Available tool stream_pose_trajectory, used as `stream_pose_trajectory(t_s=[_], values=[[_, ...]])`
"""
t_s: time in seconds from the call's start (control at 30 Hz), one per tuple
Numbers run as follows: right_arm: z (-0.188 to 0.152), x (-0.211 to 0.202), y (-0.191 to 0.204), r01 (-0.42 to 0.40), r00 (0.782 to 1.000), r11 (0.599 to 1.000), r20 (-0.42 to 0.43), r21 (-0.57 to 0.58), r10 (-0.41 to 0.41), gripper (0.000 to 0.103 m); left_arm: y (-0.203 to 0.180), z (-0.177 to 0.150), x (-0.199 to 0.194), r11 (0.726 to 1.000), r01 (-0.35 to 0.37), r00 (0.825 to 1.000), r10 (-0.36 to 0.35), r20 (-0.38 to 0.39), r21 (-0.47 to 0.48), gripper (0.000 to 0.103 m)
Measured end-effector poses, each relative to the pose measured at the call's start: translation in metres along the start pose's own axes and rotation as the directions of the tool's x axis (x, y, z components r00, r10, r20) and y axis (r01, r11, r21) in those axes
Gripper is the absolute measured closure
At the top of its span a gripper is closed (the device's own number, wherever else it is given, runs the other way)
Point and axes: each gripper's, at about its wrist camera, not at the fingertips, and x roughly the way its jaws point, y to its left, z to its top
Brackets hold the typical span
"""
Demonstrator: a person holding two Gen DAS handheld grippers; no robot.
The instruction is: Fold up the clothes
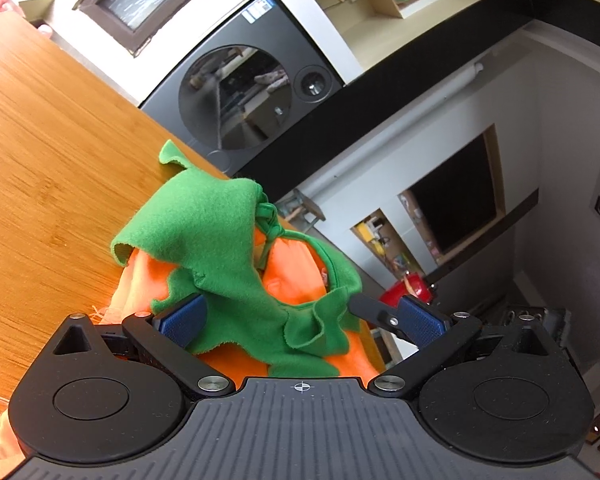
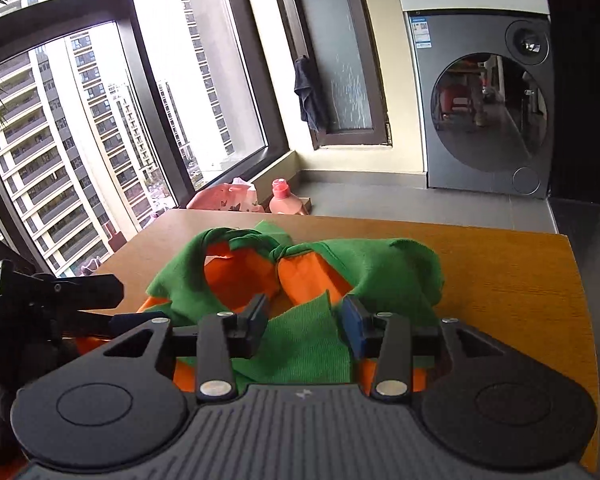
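While the green and orange garment (image 2: 300, 280) lies bunched on the wooden table (image 2: 508, 276), the right gripper (image 2: 304, 320) stands partly open, a flap of green cloth between its blue pads (image 2: 354, 328) with a gap at either side, so nothing is pinched. Meanwhile the left gripper (image 1: 300, 320) is spread wide over the same garment (image 1: 228, 240); its left pad (image 1: 182, 322) touches the green cloth, its right pad (image 1: 422, 320) stands clear.

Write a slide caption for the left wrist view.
Open left gripper straddles the green-and-orange garment at the wooden table edge.
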Motion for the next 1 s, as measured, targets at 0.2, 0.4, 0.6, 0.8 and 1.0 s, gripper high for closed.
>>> stream_pose_trajectory(t_s=[0.2, 0.4, 0.6, 0.8, 1.0], values=[[-0.007, -0.003, 0.006, -0.079, 0.996, 0.997, -0.030, -0.005, 0.079, 0.095, -0.001, -0.002, -0.001, 1.000, -0.009, 1.000, 0.009, -0.003, 0.015, 0.000], [-0.027, -0.062, 0.033, -0.176, 0.982, 0.978, -0.092, -0.111, 0.166, 0.098, -0.002, -0.003, -0.001, 1.000, -0.006, 1.000, 0.006, -0.002, 0.012, 0.000], [-0.016, -0.077, 0.028, -0.109, 0.994, 0.990, -0.029, -0.092, 0.107, 0.092, -0.003, -0.004, 0.000, 1.000, -0.017, 1.000, 0.018, -0.006, 0.024, 0.000], [0.000, -0.012, -0.009, -0.046, 0.999, 0.998, -0.009, 0.049, 0.046, 0.078, -0.003, -0.004, -0.001, 0.999, -0.022, 1.000, 0.022, -0.005, 0.032, 0.000], [-0.002, 0.017, -0.005, -0.067, 0.997, 0.997, -0.035, 0.024, 0.067, 0.084, -0.004, -0.006, -0.001, 0.999, -0.022, 1.000, 0.022, 0.000, 0.036, 0.000]])
